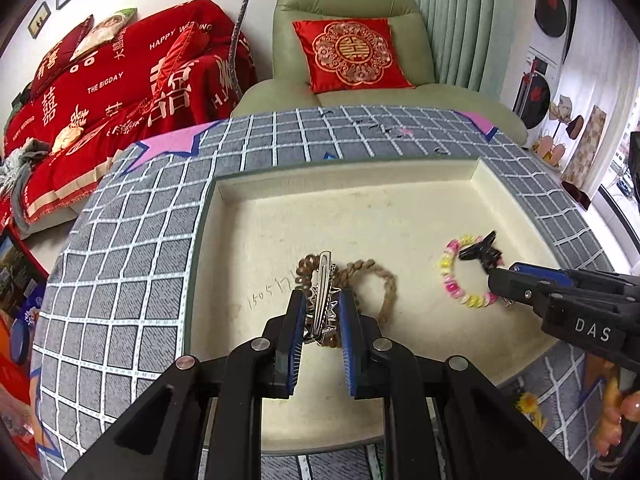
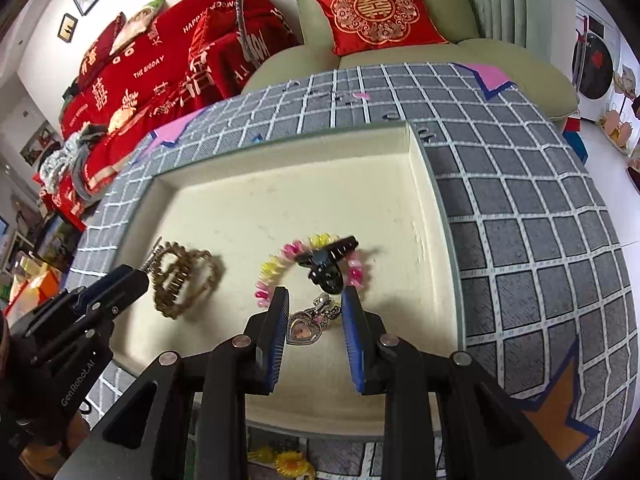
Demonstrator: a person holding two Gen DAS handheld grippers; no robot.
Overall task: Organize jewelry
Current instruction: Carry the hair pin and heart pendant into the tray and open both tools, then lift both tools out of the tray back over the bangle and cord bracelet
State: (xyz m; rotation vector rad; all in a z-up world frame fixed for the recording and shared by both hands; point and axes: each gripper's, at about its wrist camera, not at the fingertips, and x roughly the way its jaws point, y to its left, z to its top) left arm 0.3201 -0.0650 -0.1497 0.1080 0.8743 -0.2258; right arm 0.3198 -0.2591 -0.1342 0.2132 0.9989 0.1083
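Observation:
A cream tray [image 1: 344,176] [image 2: 280,150] lies on the checked table. My left gripper [image 1: 322,296] [image 2: 134,274] is shut on a silver hair clip [image 1: 324,276] [image 2: 155,257], just above a brown bead bracelet [image 1: 380,280] [image 2: 188,284] on the tray floor. My right gripper [image 2: 315,290] [image 1: 494,278] is shut on a silver heart pendant [image 2: 304,330] low over the tray's near right part. Just beyond it a pink and yellow bead bracelet [image 1: 450,276] [image 2: 272,264] lies flat, with a black claw clip [image 1: 482,254] [image 2: 326,266] resting across it.
A grey cloth with a white grid [image 1: 120,264] [image 2: 520,208] covers the table around the tray. Behind it stand a green armchair with a red cushion [image 1: 350,54] and a red-covered sofa [image 1: 112,92]. A hand [image 1: 616,420] holds the right gripper's handle. Yellow flowers [image 2: 288,460] lie by the tray's near edge.

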